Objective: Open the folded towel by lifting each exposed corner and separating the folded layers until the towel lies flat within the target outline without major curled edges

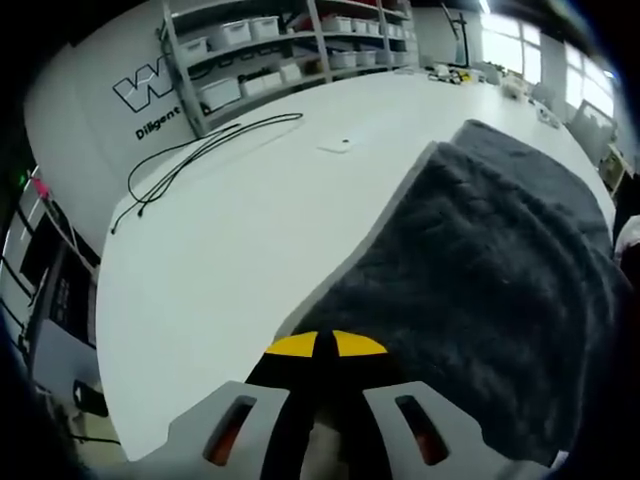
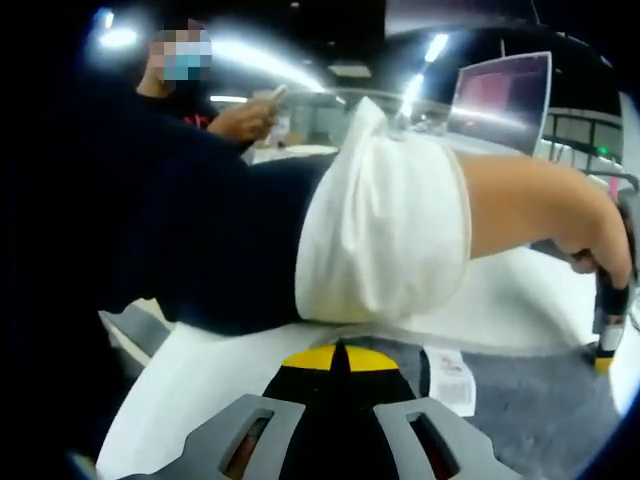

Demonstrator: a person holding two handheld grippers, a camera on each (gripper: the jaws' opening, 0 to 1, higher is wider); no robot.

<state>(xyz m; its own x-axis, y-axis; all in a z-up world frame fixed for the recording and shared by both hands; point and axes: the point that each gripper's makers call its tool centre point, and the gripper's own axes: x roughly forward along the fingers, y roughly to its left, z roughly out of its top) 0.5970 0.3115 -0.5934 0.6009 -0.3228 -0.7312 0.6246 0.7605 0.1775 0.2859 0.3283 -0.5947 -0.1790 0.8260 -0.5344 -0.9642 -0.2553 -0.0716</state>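
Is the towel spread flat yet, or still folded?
Cannot tell for sure. In the left gripper view the dark grey towel covers much of the white table, but a ridge crosses it, suggesting layers.

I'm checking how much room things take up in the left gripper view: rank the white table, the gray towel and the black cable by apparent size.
1. white table
2. gray towel, near the camera, so possibly inflated
3. black cable

Black cable [image 1: 190, 150] on white table [image 1: 230, 250]; shelving [image 1: 290, 50], perhaps bins.
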